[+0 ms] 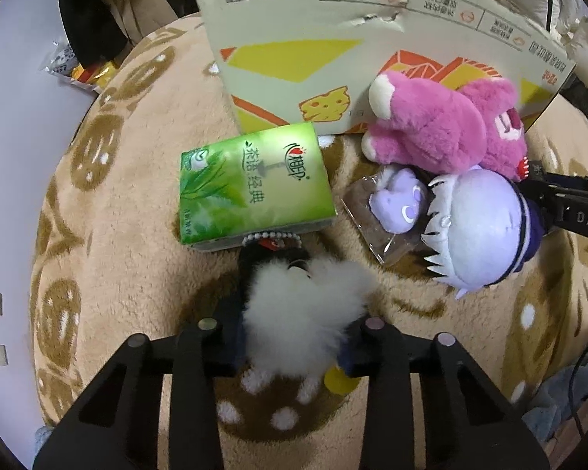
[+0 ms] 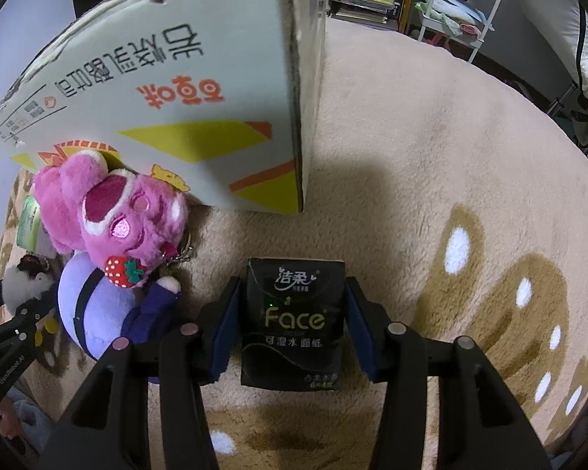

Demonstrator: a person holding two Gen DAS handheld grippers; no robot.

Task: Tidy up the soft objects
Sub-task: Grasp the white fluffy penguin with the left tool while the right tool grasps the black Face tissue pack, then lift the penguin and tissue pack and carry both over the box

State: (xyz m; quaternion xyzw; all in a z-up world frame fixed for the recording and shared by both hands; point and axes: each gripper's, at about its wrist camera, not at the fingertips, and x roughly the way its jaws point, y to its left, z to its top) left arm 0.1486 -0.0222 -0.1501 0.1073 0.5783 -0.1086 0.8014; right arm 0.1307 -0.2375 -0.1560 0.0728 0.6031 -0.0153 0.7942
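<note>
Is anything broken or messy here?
Yes. The cardboard box has a ragged tear along its printed side, near a fold line. The pink plush bear lies tipped against it, half over the purple doll.

Left claw (image 1: 300, 337): matte black angular frame, four struts each capped by a round pale metal screw head, dark blue pads inside the fingers. Right claw (image 2: 292, 329) is built alike; white lettering marks its black body at three o'clock in the left view.
</note>
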